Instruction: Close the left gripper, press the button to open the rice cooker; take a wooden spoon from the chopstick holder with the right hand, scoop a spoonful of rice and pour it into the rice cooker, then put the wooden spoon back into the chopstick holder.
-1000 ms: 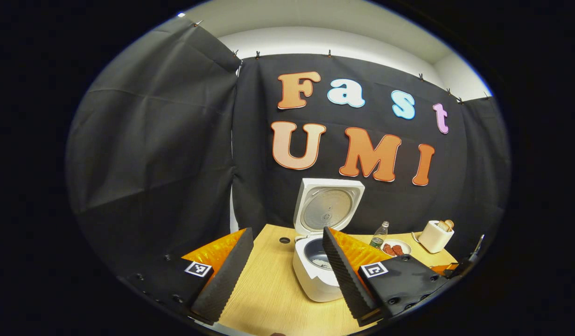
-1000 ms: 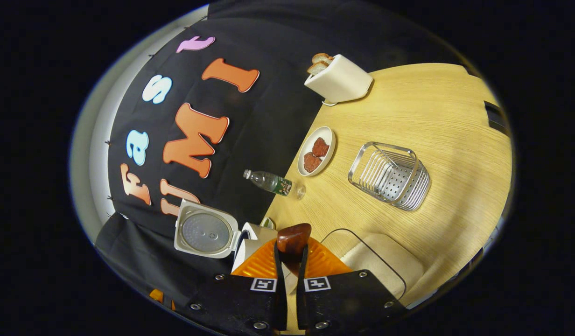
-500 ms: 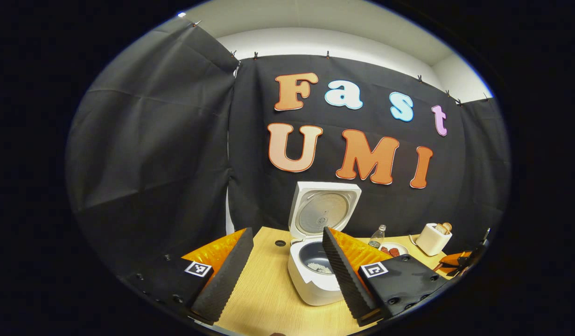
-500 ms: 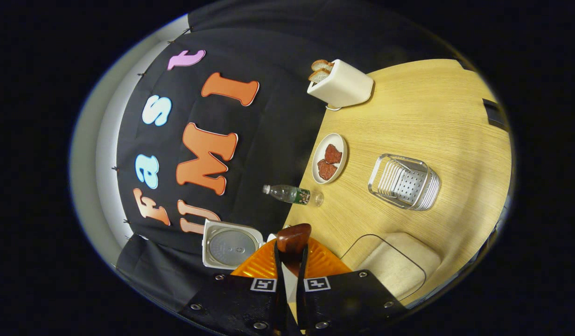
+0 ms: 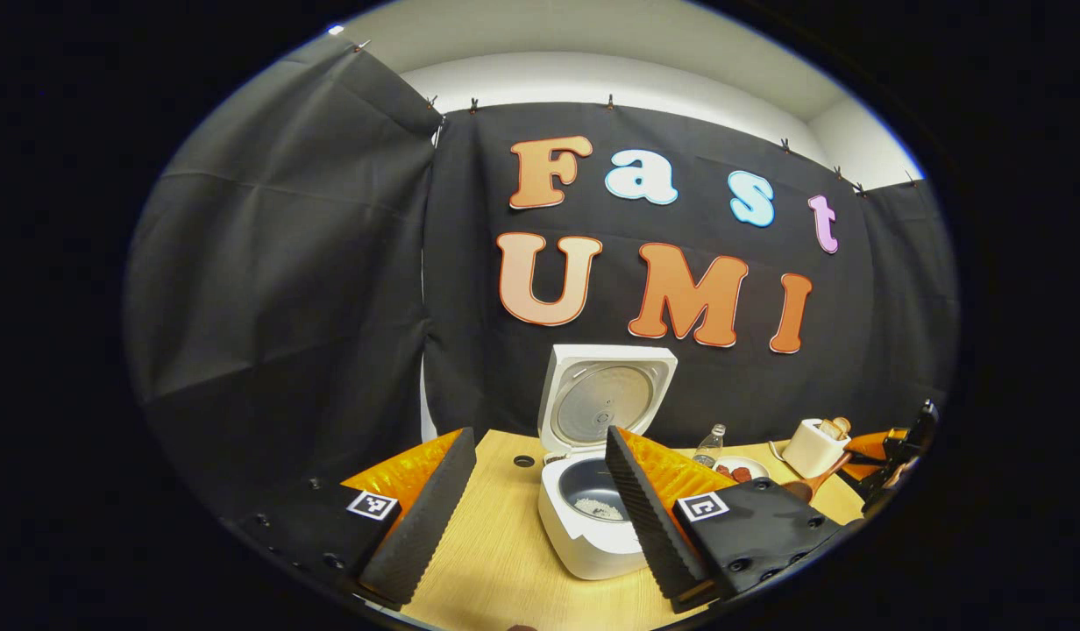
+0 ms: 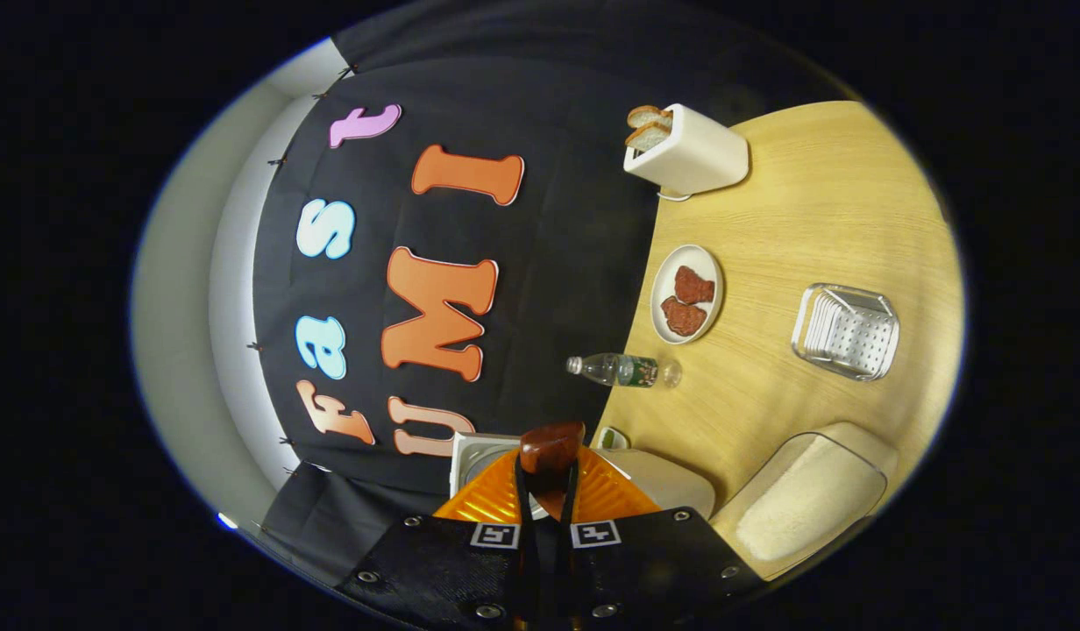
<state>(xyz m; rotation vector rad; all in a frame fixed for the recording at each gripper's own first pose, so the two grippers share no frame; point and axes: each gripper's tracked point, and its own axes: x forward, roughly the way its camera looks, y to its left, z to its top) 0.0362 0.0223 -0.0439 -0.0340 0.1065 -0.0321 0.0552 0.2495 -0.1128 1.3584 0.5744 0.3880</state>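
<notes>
Swinging away from the open white rice cooker (image 5: 593, 491) over the last second, the right gripper (image 6: 547, 478) stays clenched on the dark reddish-brown wooden spoon (image 6: 550, 447). In the right gripper view, the silver wire chopstick holder (image 6: 845, 330) has slid farther off across the pale wooden table (image 6: 820, 202). The left gripper (image 5: 531, 499) hangs released before the cooker, whose bowl holds a little rice. The pour looks done, so returning the spoon to the holder is likely next.

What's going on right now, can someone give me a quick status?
Left gripper open, idle. Right gripper shut on wooden spoon. Rice cooker lid up, rice in pot. Chopstick holder empty, path clear.
</notes>
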